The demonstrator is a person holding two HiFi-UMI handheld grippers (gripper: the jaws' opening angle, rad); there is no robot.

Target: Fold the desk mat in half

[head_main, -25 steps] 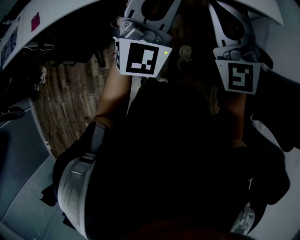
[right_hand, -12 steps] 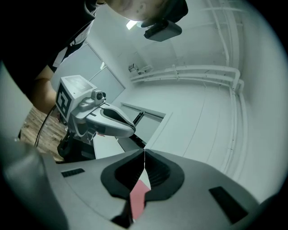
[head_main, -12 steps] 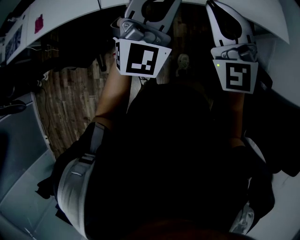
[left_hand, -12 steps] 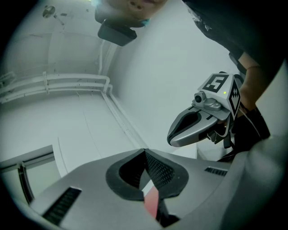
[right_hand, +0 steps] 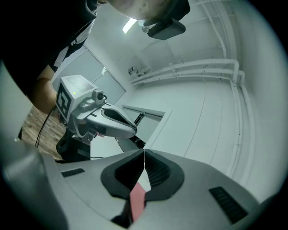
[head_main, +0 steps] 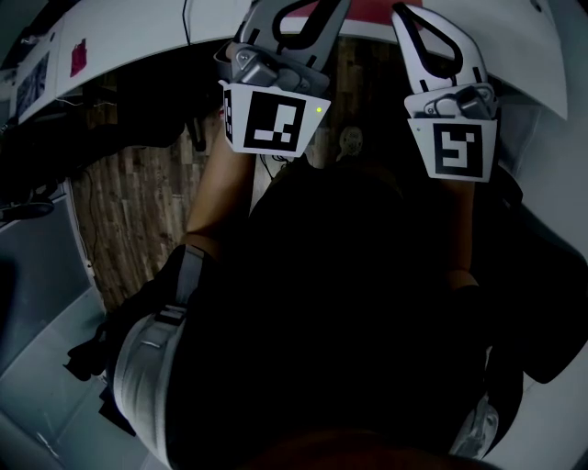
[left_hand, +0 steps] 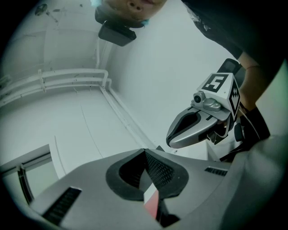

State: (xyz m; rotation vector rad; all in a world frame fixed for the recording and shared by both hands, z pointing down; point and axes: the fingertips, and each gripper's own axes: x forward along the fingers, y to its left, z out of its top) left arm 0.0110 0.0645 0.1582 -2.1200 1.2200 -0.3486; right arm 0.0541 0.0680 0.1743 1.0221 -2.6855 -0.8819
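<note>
The desk mat is a thin sheet, red on one face and white on the other. A red strip of the mat [head_main: 367,9] shows at the top edge of the head view, between the two grippers. My left gripper [left_hand: 145,152] is shut on a corner of the mat [left_hand: 151,203], which sticks out below the closed pads. My right gripper [right_hand: 144,152] is likewise shut on the mat [right_hand: 137,196]. In the head view the left gripper [head_main: 292,26] and right gripper [head_main: 441,41] are side by side at the desk's edge. The rest of the mat is hidden.
A white desk [head_main: 129,41] curves across the top of the head view, with wooden floor [head_main: 129,211] below it. The person's dark clothing fills the middle. Each gripper view shows the other gripper, white ceiling and pipes [right_hand: 202,67].
Both grippers have moved together toward the top of the head view. More of the white desk has come into sight, and the red strip of mat now shows between them.
</note>
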